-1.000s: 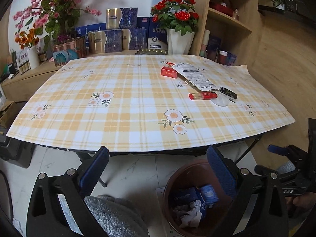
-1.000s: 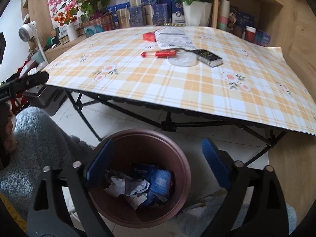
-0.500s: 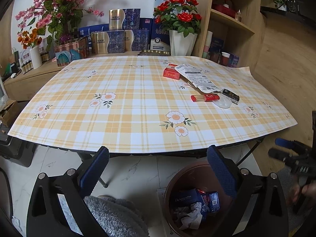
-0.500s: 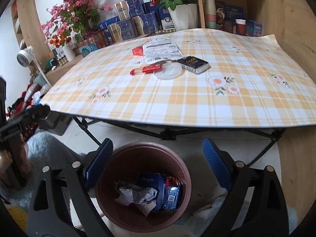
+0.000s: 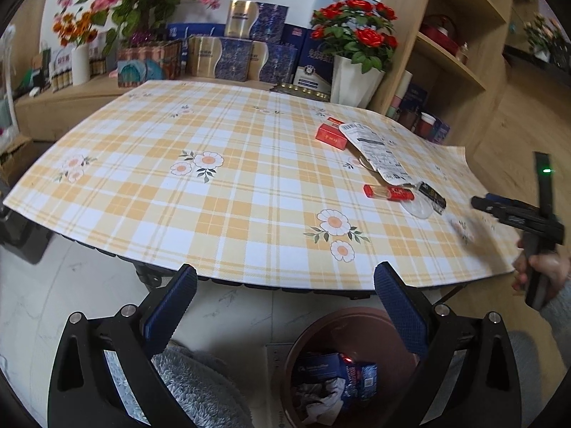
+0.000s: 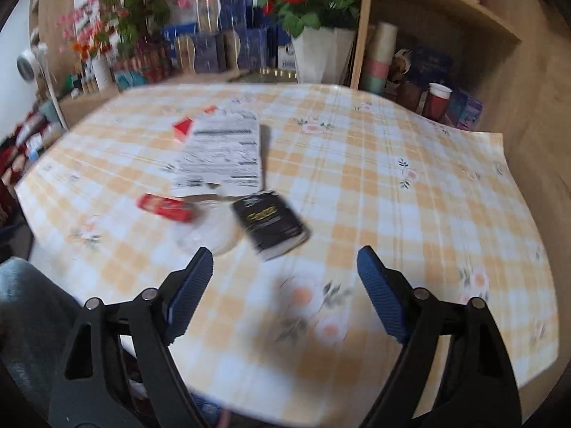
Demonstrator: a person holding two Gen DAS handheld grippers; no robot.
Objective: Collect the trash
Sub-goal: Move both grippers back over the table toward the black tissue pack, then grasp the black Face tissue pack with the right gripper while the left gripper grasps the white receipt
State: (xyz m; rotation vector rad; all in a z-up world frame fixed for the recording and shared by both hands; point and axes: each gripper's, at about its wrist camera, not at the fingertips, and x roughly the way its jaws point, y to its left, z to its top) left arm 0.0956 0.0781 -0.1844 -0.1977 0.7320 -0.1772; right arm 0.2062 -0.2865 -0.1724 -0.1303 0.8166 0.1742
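Your right gripper [image 6: 282,292] is wide open and holds nothing. Line it up with the black box [image 6: 270,224] on the surface [image 6: 410,192], then squeeze gently.

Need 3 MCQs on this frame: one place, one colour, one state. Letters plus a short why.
1. Where is the bin?
A. on the table
B. on the floor below the table edge
C. on the shelf

2. What colour is the box nearest the right gripper?
A. black
B. green
C. yellow

3. How does the left gripper stand?
A. shut on paper
B. shut on a box
C. open, holding nothing

Key:
1 B, the left view shows it on the floor under the table rim.
2 A, a black box with gold print lies just ahead of the fingers.
3 C, its fingers are spread wide with nothing between them.
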